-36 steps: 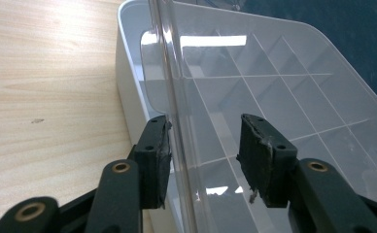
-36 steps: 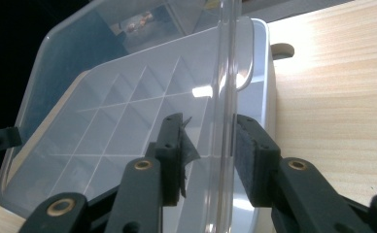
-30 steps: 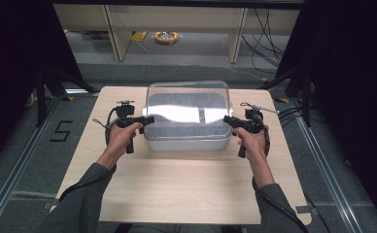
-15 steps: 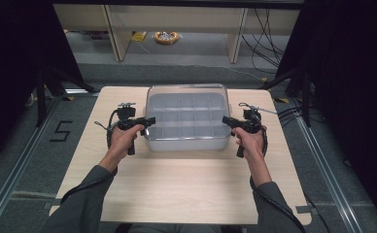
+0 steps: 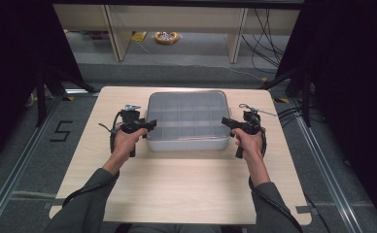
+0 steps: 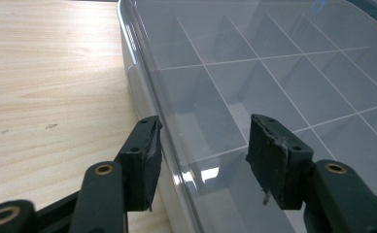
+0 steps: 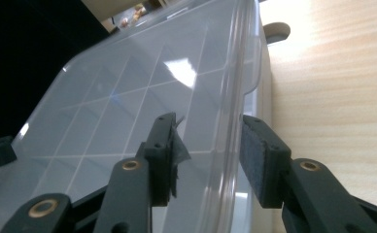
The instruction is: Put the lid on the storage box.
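While the clear divided box sits mid-table between them, the left gripper and right gripper each straddle one of its side rims with jaws spread, unclamped, on a pale wooden table in a dark-curtained room.

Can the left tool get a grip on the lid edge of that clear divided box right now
Probably yes. The left tool is open, its jaws straddling the near side rim of the clear box, with nothing between them and the rim.
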Action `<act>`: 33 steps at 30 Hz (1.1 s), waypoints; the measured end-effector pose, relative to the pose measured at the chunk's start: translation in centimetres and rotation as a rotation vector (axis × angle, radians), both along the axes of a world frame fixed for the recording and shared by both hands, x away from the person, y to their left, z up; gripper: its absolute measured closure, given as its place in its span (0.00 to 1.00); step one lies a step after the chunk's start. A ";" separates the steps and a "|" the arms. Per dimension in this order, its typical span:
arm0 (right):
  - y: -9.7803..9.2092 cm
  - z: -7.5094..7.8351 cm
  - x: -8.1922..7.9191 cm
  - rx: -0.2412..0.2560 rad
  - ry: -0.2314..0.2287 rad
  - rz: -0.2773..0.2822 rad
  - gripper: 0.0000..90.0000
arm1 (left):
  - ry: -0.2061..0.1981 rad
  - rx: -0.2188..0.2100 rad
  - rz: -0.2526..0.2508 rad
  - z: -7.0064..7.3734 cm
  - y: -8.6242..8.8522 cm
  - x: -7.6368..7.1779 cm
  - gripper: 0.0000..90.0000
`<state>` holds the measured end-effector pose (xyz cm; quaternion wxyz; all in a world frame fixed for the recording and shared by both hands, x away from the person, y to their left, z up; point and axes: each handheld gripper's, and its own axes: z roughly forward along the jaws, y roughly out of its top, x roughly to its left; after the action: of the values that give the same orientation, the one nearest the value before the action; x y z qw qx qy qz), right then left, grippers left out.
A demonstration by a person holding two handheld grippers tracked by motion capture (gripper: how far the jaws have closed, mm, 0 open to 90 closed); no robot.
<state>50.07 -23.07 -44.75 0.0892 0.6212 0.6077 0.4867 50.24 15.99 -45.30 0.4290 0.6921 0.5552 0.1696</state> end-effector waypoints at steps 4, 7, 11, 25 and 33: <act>0.7 0.7 -0.3 0.044 0.084 -0.029 0.66 | 0.009 -0.015 0.004 0.0 0.2 0.0 0.52; 0.6 0.4 0.2 -0.016 0.020 -0.015 0.65 | 0.010 -0.029 0.008 -0.1 0.3 0.0 0.52; 1.2 1.2 -0.1 0.032 0.121 -0.036 0.63 | 0.021 -0.033 0.015 -0.1 0.3 0.0 0.53; -1.2 1.0 0.0 -0.131 -0.037 0.020 0.64 | 0.053 -0.116 0.043 0.0 1.4 -0.2 0.52; -0.5 1.1 -1.5 -0.010 0.101 0.015 0.65 | 0.026 -0.151 0.026 0.9 1.7 -1.2 0.49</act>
<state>48.58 -23.54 -43.62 0.0577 0.6400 0.6185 0.4523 49.02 17.73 -44.43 0.4703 0.6526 0.5810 0.1239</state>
